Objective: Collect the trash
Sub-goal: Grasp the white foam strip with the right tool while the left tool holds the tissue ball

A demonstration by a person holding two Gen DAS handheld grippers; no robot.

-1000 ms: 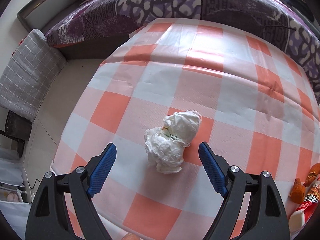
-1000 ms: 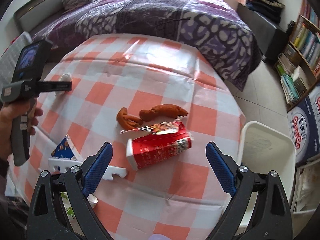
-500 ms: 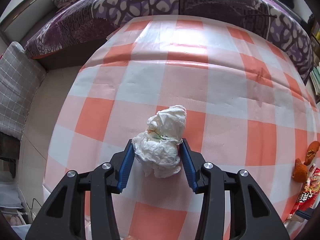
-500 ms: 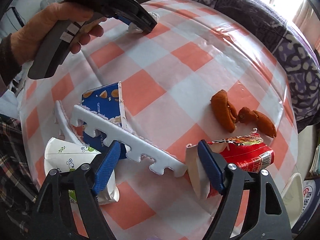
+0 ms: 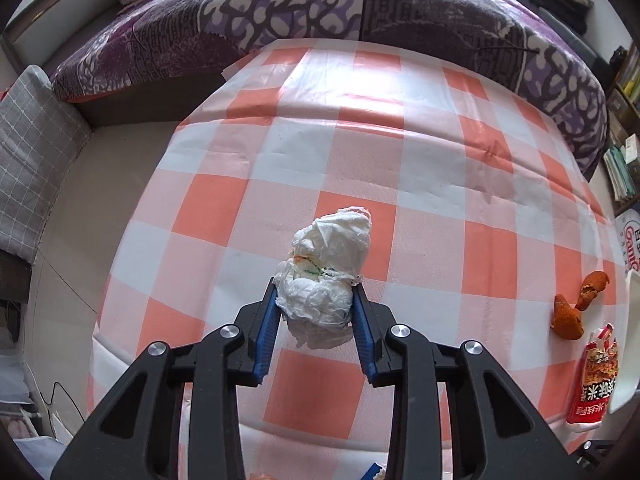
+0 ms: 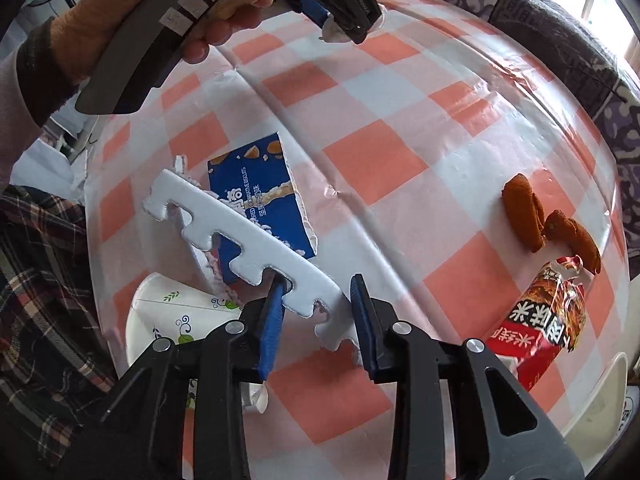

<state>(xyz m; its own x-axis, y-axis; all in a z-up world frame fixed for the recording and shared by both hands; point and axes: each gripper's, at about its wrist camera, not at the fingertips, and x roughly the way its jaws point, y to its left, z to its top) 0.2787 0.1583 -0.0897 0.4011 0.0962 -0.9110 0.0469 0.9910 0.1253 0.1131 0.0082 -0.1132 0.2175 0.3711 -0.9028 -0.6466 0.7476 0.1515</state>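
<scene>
Crumpled white tissue wad (image 5: 326,272) is sitting between the blue pads of the left gripper (image 5: 315,312), both pads pressing into its lower half, upper half sticking out past the fingertips; the wad appears to be hanging above the orange-and-white checked table (image 5: 400,152), though contact underneath is not resolvable from the left wrist view. Right wrist view is showing the same gripper from the side, near the far table edge, a hand (image 6: 120,12) wrapping its grey handle. Right gripper (image 6: 318,312) is clamping the near end of a notched white foam strip (image 6: 244,232): left pad sitting in one notch, right pad against the straight edge. The strip is running diagonally away to the left, lying across a torn blue biscuit wrapper (image 6: 260,184). A white paper cup with leaf print (image 6: 172,316) is lying on its side just left of the right gripper. Two pieces of orange peel (image 6: 536,220) are lying touching each other toward the right table edge, with a torn red snack packet (image 6: 540,320) just below them. A white bin rim (image 6: 600,392) is showing at the lower right, off the table edge. A purple patterned bed (image 5: 320,12) is lying beyond the table
</scene>
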